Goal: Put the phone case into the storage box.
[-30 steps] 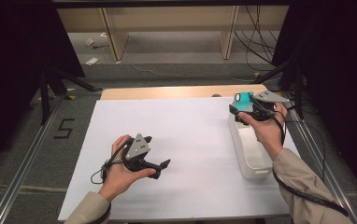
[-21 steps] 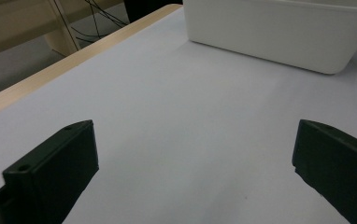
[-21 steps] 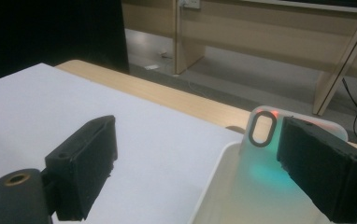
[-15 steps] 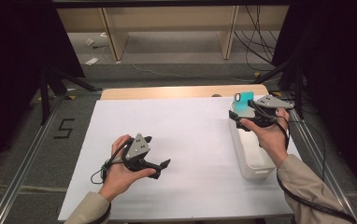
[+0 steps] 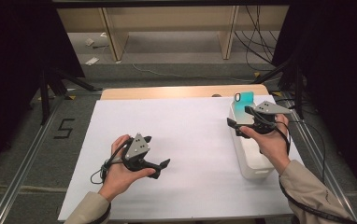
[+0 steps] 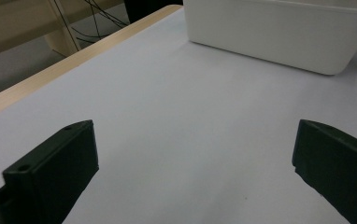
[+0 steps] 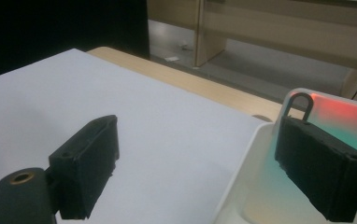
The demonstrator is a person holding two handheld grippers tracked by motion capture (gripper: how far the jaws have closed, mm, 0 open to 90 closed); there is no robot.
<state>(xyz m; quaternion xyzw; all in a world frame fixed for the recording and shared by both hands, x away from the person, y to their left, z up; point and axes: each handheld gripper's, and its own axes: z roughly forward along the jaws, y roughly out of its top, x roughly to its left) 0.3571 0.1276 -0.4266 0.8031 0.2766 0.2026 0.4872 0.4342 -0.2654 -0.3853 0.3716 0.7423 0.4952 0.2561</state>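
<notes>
Two claws are in service. The right claw [image 5: 242,120] hovers at the far end of the white rectangular plastic bin [image 5: 256,161] on the right of the white-covered table [image 5: 190,140], jaws released, straddling the bin's rim. Inside that far end a teal phone case [image 5: 243,103] stands propped upright, judged ready for pickup. The left claw [image 5: 160,168], released and empty, idles near-left.

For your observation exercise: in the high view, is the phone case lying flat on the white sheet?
No, the phone case stands upright in the white bin.
</notes>
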